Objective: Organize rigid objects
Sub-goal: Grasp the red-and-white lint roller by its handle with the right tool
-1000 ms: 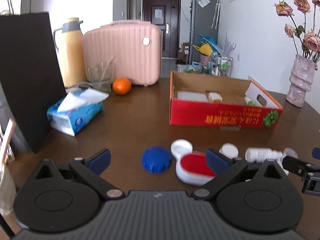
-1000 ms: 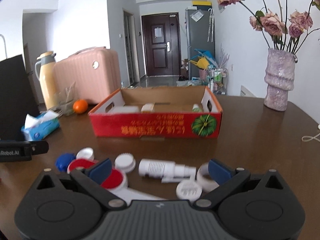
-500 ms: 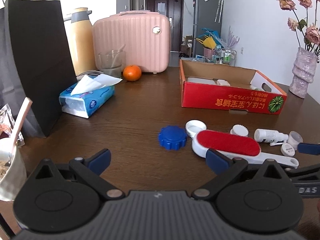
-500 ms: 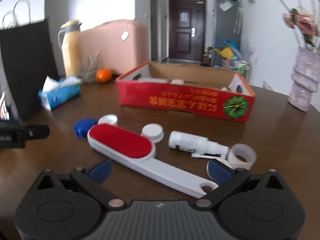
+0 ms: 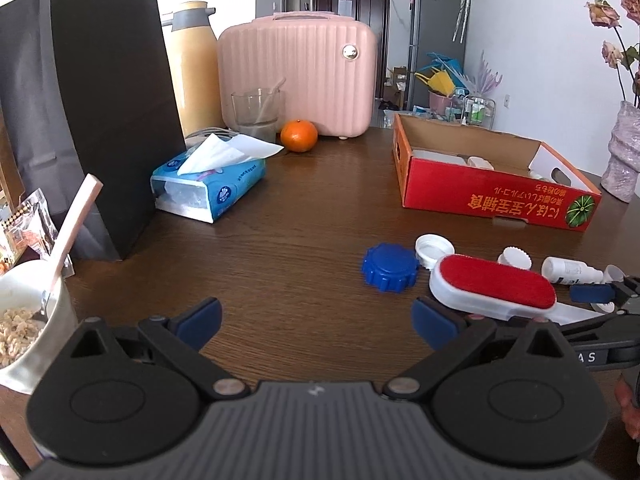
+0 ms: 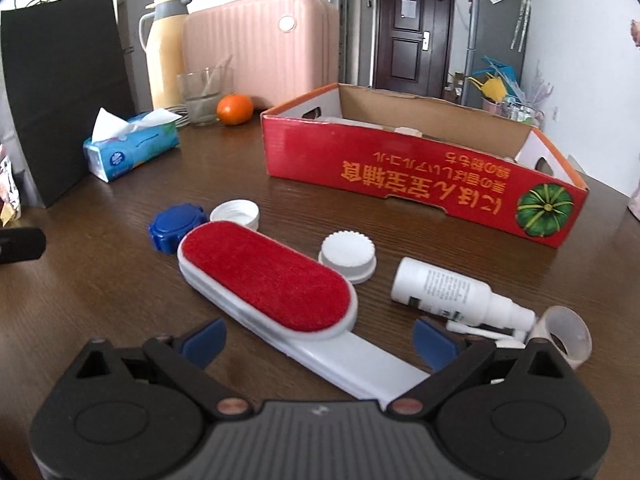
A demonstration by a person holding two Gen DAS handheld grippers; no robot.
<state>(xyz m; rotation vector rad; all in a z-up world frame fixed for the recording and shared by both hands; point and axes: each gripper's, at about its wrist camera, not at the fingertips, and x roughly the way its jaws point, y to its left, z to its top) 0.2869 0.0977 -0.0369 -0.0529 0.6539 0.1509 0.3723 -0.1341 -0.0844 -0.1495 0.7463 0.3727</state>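
Pulled back from the clutter since a second ago: right gripper (image 6: 320, 340) now over the white handle of the lint brush (image 6: 267, 276), jaws spread, gripping nothing; left gripper (image 5: 316, 320) likewise spread over bare dark wood table (image 5: 288, 220). Beyond, a red cardboard box (image 6: 420, 184) with upside-down yellow lettering and a pumpkin picture. Just beside the brush: blue cap (image 6: 174, 226), white caps, spray bottle (image 6: 448, 288).
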